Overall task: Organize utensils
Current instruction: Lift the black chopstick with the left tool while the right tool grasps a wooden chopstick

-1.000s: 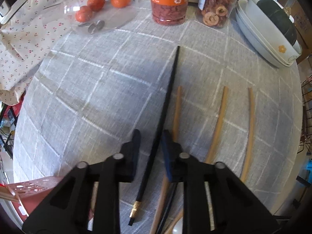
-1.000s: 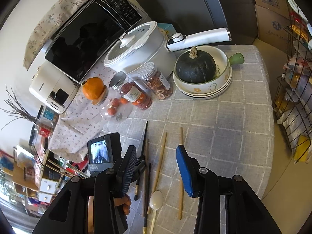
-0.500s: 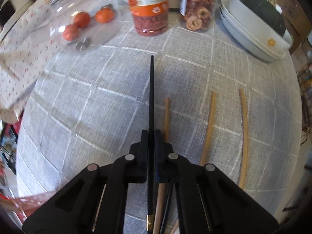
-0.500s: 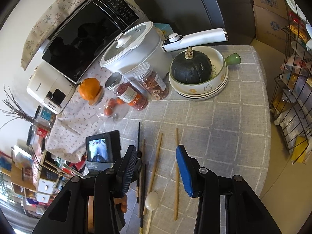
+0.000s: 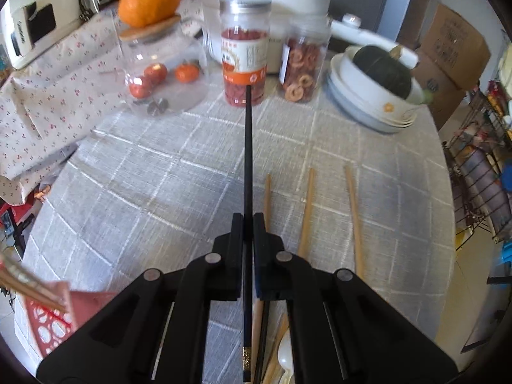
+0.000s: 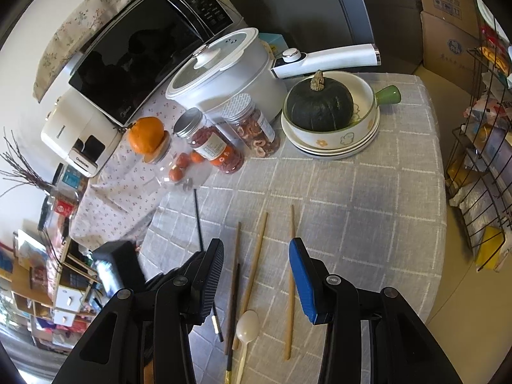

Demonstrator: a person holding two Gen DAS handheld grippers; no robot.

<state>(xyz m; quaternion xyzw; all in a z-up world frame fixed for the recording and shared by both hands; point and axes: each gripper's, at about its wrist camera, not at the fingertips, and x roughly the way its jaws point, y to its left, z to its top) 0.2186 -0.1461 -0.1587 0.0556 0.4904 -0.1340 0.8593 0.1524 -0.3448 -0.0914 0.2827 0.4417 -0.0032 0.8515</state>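
Left tongs (image 5: 248, 224) clenched on slim black chopstick (image 5: 247, 147), gold-banded end toward camera, tip raised above bench (image 5: 153, 185) with grey checked woven cloth. Right tongs (image 6: 256, 265) released, above bench. Three wooden chopsticks (image 6: 257, 256) and cream plastic spoon (image 6: 246, 329) lie flat on cloth. Clear jars (image 5: 244, 51) hold red berries, dried rings. Dark green squash (image 6: 319, 102) in stacked ceramic bowls (image 6: 332, 142).
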